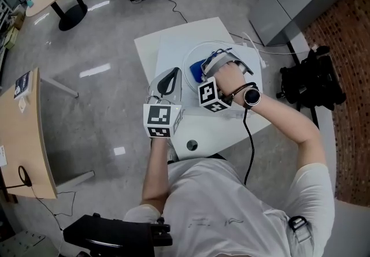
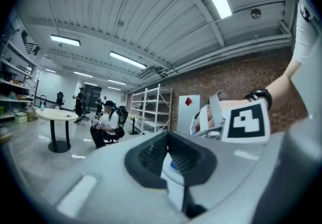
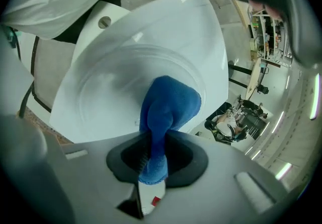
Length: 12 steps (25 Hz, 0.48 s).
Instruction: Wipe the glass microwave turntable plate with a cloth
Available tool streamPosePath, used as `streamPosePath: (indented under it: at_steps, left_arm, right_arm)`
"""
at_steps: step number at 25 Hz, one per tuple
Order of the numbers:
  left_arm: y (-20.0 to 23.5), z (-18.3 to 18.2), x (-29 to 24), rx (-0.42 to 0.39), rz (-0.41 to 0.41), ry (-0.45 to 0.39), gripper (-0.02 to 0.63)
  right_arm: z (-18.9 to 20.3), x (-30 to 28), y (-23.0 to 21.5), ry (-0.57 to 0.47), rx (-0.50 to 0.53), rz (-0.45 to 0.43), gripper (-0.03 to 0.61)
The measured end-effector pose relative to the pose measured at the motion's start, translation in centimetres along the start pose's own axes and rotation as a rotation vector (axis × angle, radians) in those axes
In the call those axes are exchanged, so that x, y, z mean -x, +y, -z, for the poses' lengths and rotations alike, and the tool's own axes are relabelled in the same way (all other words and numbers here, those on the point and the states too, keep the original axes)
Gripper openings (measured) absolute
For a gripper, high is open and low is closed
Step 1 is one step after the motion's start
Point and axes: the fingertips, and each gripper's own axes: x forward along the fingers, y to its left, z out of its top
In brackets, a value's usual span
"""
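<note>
Right gripper view: right tool (image 3: pixel 154 141) clenches cloth (image 3: pixel 169 104) on plate (image 3: pixel 108 87); left tool (image 2: pixel 168 143) nips its faint rim.

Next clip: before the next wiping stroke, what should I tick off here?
1. Blue cloth clamped in right gripper: ok.
2. Cloth resting on glass plate: ok.
3. Plate lying flat on white table: ok.
4. Left gripper bracing the plate: cannot tell. It sits by the plate's left edge, but no grip on the rim shows.
5. Black cable clear of plate: ok, it hangs off the table's near side.
</note>
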Motion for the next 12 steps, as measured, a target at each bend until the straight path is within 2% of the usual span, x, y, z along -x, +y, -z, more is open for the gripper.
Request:
streamPosePath:
  at_steps: [5, 9, 12]
  left_arm:
    - [0.6, 0.0, 0.5, 0.003, -0.016, -0.001, 0.000]
    - [1.0, 0.3, 0.4, 0.007, -0.017, 0.001, 0.000]
    - [0.9, 0.2, 0.2, 0.011, -0.008, 0.003, 0.001]
  right_arm:
    - [4.5, -4.5, -0.4, 0.060, -0.075, -0.061, 0.064]
    - [8.6, -6.7, 2.9, 0.101, -0.162, -0.147, 0.064]
    - [10.3, -6.9, 6.3, 0.130, -0.168, -0.192, 0.064]
